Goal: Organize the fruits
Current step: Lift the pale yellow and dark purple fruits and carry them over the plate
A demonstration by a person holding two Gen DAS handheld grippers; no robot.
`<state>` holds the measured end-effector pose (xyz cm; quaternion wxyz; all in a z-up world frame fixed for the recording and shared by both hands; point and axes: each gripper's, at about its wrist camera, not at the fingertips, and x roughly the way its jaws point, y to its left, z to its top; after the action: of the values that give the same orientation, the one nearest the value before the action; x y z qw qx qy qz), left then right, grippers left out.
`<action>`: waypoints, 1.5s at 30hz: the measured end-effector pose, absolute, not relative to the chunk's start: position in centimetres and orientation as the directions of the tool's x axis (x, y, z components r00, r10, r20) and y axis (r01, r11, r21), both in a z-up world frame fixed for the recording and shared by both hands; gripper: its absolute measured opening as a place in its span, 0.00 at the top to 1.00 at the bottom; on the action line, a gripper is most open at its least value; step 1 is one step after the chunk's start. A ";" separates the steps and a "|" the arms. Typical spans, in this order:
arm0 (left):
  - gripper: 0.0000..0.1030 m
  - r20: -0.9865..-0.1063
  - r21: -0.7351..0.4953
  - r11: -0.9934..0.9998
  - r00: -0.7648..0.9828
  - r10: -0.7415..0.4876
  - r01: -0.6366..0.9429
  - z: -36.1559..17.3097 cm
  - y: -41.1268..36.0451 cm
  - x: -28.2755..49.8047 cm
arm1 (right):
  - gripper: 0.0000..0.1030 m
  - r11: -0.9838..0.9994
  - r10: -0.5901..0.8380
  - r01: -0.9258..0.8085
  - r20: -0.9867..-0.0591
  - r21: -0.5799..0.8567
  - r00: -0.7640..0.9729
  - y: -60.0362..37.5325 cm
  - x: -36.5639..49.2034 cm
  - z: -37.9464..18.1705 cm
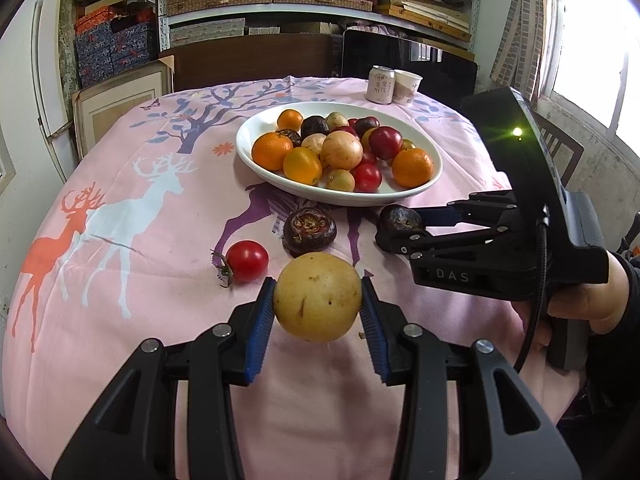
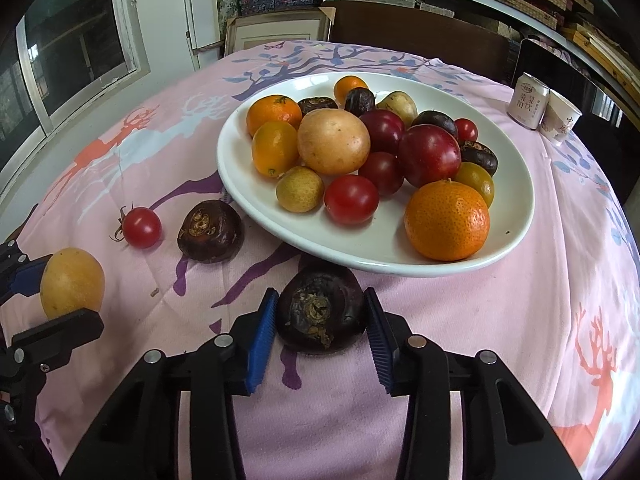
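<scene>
Blue-padded left gripper (image 1: 318,312) clamps a yellow passion fruit (image 1: 318,297) near the tabletop's front edge. Right gripper (image 2: 321,316) pinches a dark water chestnut (image 2: 321,312) just before the white plate (image 2: 248,200), piled with oranges, plums, tomatoes. Loose cherry tomato (image 2: 142,227) and second chestnut (image 2: 211,231) lie between. Can (image 2: 527,101) and paper cup (image 2: 560,118) at far edge.

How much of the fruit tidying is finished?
Most fruit already sits piled on the white plate. In hand now: the left gripper is shut on a yellow fruit, and the right gripper is shut on a dark water chestnut. Left lying on the pink tablecloth: a cherry tomato and another dark chestnut.
</scene>
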<state>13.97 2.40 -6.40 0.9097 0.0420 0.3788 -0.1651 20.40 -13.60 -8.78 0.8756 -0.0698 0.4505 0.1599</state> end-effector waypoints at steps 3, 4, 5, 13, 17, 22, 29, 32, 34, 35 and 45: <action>0.61 -0.704 -0.049 0.942 0.658 -0.269 0.332 -6.4 2.4 13.9 | 0.58 0.939 0.217 -0.342 -0.811 0.022 0.543 -13.6 20.4 -8.8; 0.61 -0.704 -0.049 0.942 0.658 -0.269 0.333 -6.5 2.4 13.9 | 0.58 0.939 0.217 -0.342 -0.811 0.023 0.543 -13.6 20.4 -8.8; 0.61 -0.703 -0.049 0.942 0.658 -0.269 0.333 -6.4 2.4 13.9 | 0.58 0.939 0.218 -0.342 -0.811 0.023 0.543 -13.6 20.4 -8.8; 0.61 -0.703 -0.049 0.942 0.658 -0.269 0.332 -6.4 2.4 13.9 | 0.58 0.940 0.232 -0.338 -0.810 0.044 0.539 -13.9 20.1 -8.7; 0.61 -0.701 -0.050 0.941 0.659 -0.272 0.335 -6.4 2.4 13.7 | 0.58 0.939 0.250 -0.339 -0.802 0.064 0.542 -14.5 19.3 -8.3; 0.61 -0.697 -0.051 0.939 0.662 -0.277 0.340 -6.3 2.3 13.4 | 0.58 0.931 0.296 -0.350 -0.777 0.104 0.555 -16.2 17.4 -7.2; 0.61 -0.689 -0.044 0.934 0.666 -0.286 0.355 -5.6 1.7 13.3 | 0.58 0.937 0.328 -0.303 -0.737 0.174 0.591 -20.8 14.7 -5.7; 0.61 -0.690 -0.041 0.931 0.664 -0.289 0.362 -5.4 1.2 13.4 | 0.58 0.943 0.324 -0.268 -0.723 0.197 0.610 -23.0 14.0 -5.4; 0.61 -0.690 -0.041 0.930 0.663 -0.290 0.365 -5.4 0.9 13.6 | 0.58 0.946 0.321 -0.247 -0.714 0.210 0.622 -24.3 13.6 -5.2; 0.61 -0.689 -0.041 0.930 0.664 -0.291 0.365 -5.4 0.7 13.7 | 0.58 0.947 0.319 -0.239 -0.711 0.214 0.627 -24.9 13.5 -5.2; 0.60 -0.651 -0.022 0.932 0.702 -0.287 0.361 -2.1 -0.4 17.0 | 0.58 0.939 0.344 -0.246 -0.638 0.240 0.689 -27.0 15.3 -1.5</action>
<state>16.99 -0.36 -2.15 0.9211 0.0539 0.3431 -0.1761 15.33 -26.99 -1.51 0.9165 0.0679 0.3598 0.1610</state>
